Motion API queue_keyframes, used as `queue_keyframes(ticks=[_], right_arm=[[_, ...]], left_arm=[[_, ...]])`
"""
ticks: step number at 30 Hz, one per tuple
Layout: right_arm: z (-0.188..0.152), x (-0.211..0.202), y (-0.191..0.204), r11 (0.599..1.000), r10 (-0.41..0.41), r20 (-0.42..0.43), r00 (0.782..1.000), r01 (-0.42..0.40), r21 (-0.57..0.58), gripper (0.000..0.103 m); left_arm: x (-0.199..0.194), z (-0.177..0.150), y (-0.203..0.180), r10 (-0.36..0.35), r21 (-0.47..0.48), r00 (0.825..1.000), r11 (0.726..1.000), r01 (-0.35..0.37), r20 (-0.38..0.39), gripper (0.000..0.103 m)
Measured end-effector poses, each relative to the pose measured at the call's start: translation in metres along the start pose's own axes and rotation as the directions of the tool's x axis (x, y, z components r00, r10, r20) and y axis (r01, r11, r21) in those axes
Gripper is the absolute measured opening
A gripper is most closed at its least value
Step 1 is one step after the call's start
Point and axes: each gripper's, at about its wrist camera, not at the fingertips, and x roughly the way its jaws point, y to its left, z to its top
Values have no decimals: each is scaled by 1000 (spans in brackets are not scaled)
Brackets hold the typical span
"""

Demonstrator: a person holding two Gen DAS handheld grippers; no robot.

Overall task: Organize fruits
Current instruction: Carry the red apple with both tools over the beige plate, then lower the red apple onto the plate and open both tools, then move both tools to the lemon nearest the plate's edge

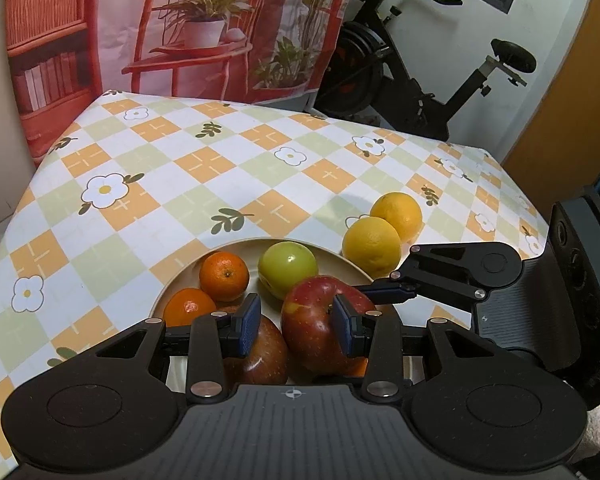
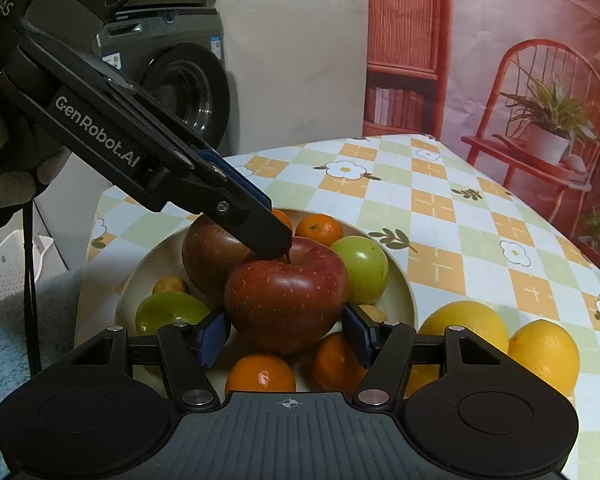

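Exercise bike (image 1: 416,80) and washing machine (image 2: 180,80) flank a printed backdrop (image 1: 172,28)

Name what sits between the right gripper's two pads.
A red apple fills the gap between the pads of the right gripper, as the right wrist view shows.

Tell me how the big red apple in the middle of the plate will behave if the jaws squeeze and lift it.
The red apple looks firm, so it probably won't deform. Its glossy, rounded skin might slip between the flat pads, which seem narrow against it. It sits among other fruit on the plate, so lifting it could let neighbours like the green fruit roll.
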Motion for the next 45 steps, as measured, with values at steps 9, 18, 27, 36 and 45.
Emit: queue_keyframes(ticks=[9, 18, 27, 36, 45], right_arm=[[-2, -5, 2, 1000, -11, 15, 1000, 12, -17, 62], [-8, -30, -5, 1000, -25, 80, 996, 26, -7, 63], [-27, -67, -49, 985, -154, 156, 976, 140, 96, 62], [-62, -84, -94, 955, -251, 146, 957, 219, 201, 62], [-84, -76, -122, 936, -296, 97, 950, 269, 227, 57]], left_arm=[[-2, -1, -7, 32, 28, 999, 999, -32, 0, 42], [-7, 4, -7, 46, -5, 997, 999, -46, 57, 42], [-3, 19, -27, 55, -7, 988, 998, -55, 141, 42], [32, 44, -64, 15, 48, 992, 999, -22, 127, 42], [82, 64, -84, -20, 35, 997, 999, 18, 69, 42]])
